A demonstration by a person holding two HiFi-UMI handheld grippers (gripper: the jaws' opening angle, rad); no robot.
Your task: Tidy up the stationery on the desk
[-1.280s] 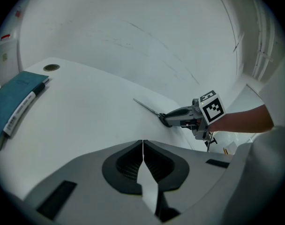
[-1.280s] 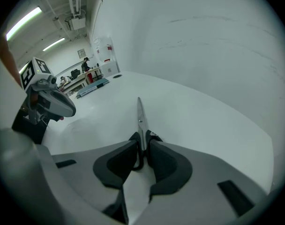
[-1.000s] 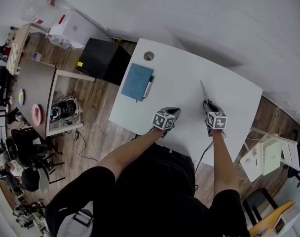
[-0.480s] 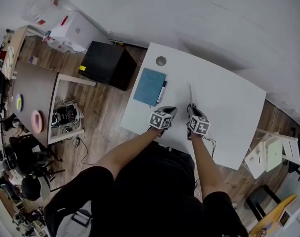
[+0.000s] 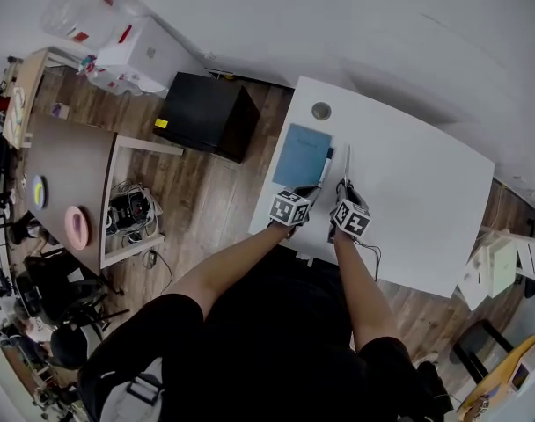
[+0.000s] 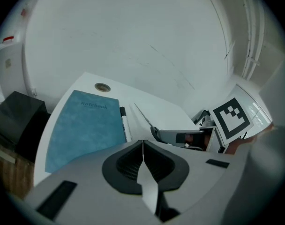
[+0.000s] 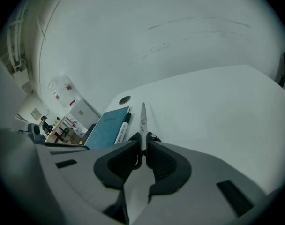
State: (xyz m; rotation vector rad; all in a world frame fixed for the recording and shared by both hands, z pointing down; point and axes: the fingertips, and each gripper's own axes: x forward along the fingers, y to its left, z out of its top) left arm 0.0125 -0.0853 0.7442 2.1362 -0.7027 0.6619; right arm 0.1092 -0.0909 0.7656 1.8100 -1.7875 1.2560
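Nearest, the left gripper (image 6: 142, 150) is pressed together on nothing and the right gripper (image 7: 143, 153) pinches the scissors (image 7: 143, 117), not yet laid down; beyond, the marker (image 7: 122, 128) lies just beside the notebook (image 7: 106, 128) near the tabletop (image 7: 217, 107) corner, so the tidying seems nearly finished.

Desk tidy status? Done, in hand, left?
Done: the blue notebook and marker lie side by side at the left end of the desk. In hand: the right gripper is shut on the scissors, blades pointing forward just right of the marker; the left gripper is shut and empty. Left: probably set the scissors down beside them.
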